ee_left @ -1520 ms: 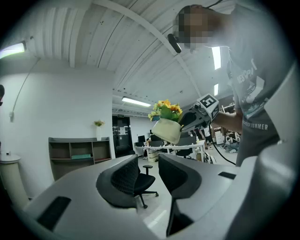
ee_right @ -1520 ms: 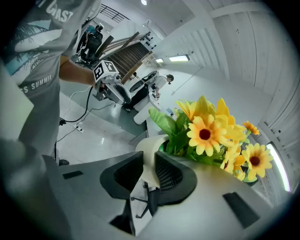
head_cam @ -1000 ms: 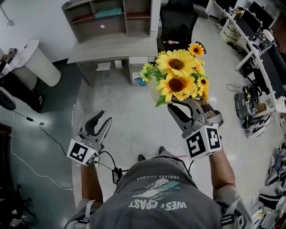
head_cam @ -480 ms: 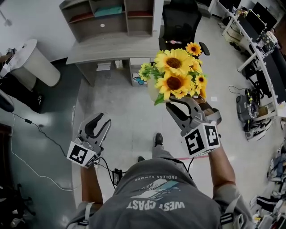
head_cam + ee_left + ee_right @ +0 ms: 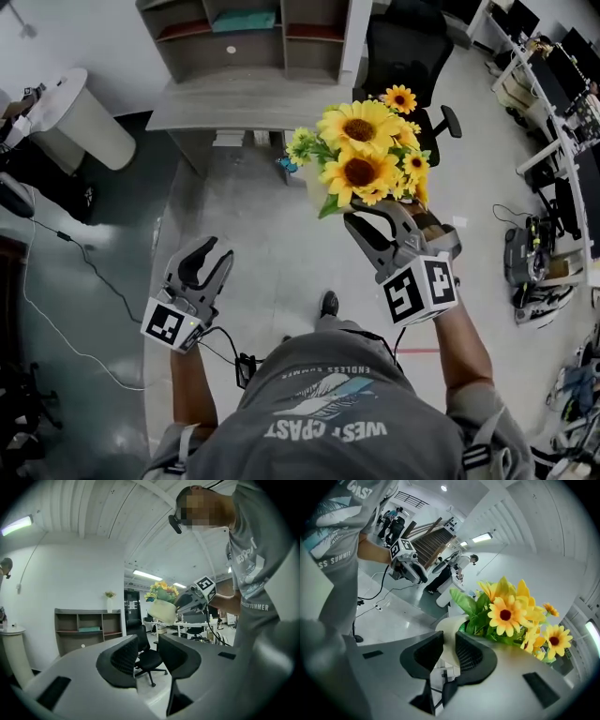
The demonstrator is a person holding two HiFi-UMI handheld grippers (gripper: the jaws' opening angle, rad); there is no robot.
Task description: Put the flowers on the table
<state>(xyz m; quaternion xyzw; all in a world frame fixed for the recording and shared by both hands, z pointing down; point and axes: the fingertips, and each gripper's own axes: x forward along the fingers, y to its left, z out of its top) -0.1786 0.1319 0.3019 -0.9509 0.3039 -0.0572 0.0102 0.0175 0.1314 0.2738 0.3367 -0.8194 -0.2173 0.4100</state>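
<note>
1. The flowers [image 5: 361, 155], set in a cream pot [image 5: 317, 187], are held over the floor [image 5: 262, 253]. They are short of the counter [image 5: 244, 103], off the right part of its front edge, and have not yet been set on it.
2. The fingers [image 5: 474, 656] of the right gripper [image 5: 449, 640] are pinched on the wall of the pot. The pot is carried tilted, with the blooms leaning toward the counter. This grasp is judged to leave the base free for setting down.
3. The fingers of the left gripper [image 5: 147, 641] are spread, with nothing between them. This gripper is held low, well short of the counter and well apart from the pot, probably to keep it out of the way.
4. The front part of the counter is bare. A shelf [image 5: 253, 37] stands at the back of the counter, so open room lies along the front edge.
5. A black chair [image 5: 403, 52] stands just beside the counter's right end, and a white bin [image 5: 89, 117] stands near its left end. An approach from the front is judged the clearest.
</note>
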